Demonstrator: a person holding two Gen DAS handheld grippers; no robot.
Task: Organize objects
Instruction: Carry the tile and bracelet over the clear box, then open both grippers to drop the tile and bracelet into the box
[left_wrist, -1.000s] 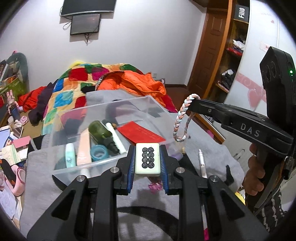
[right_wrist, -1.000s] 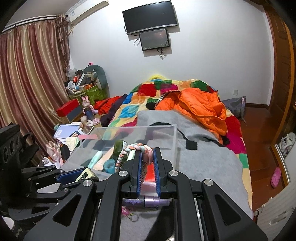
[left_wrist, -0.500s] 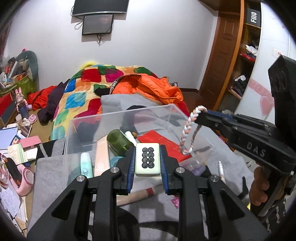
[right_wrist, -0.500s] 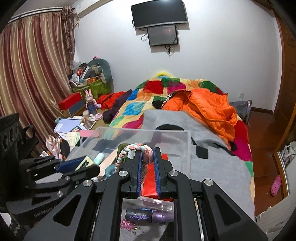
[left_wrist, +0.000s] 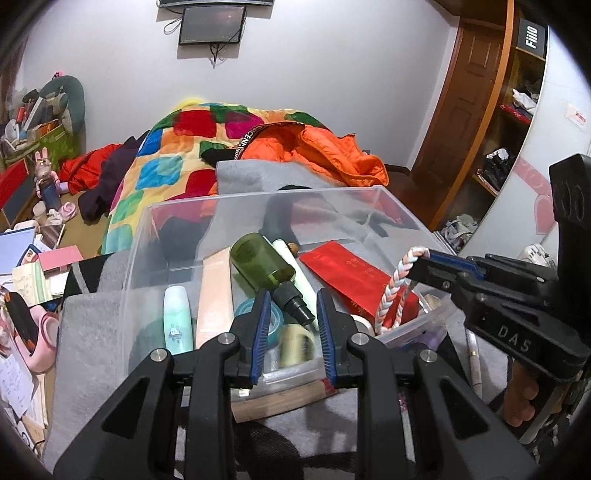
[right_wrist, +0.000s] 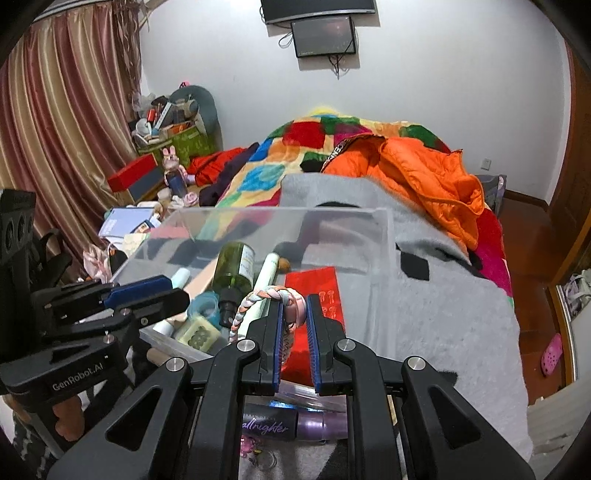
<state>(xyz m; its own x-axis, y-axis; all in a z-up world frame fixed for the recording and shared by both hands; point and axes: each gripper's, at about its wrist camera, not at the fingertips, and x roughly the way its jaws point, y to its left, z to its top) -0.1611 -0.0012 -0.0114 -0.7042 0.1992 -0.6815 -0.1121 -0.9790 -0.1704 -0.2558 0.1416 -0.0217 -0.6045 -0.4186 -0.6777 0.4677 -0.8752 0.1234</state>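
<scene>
Left hand-held gripper (left_wrist: 291, 295): you are holding it tilted down over the near end of the clear plastic box (left_wrist: 258, 195). Its blue pads are standing apart with nothing pressed between them, so it is reading as released. A pale mahjong tile (left_wrist: 295, 345) is showing just below the gap, inside the box near its front wall. The tile is blurred, so its face is not readable in the left wrist view.

Right hand-held gripper (right_wrist: 294, 301): you are keeping it clenched on a braided loop (right_wrist: 258, 306) of pink, white and blue cord. One end of the loop is sitting between the pads. The rest is hanging down over the right side of the box, above the red envelope (left_wrist: 351, 273).

Box contents, as they are lying now:
- green bottle (left_wrist: 264, 260) on its side, black cap pointing toward you
- mint tube (left_wrist: 177, 321) and peach tube (left_wrist: 214, 291) side by side at the left
- teal tape roll (left_wrist: 243, 308) beside the bottle cap
- red envelope flat at the right

The box is resting on a grey blanket (right_wrist: 424, 314) spread over the bed. A purple bottle (right_wrist: 295, 426) is lying on the blanket outside the box, just in front of its near wall. A wooden roll (left_wrist: 280, 402) is lying there too.
</scene>
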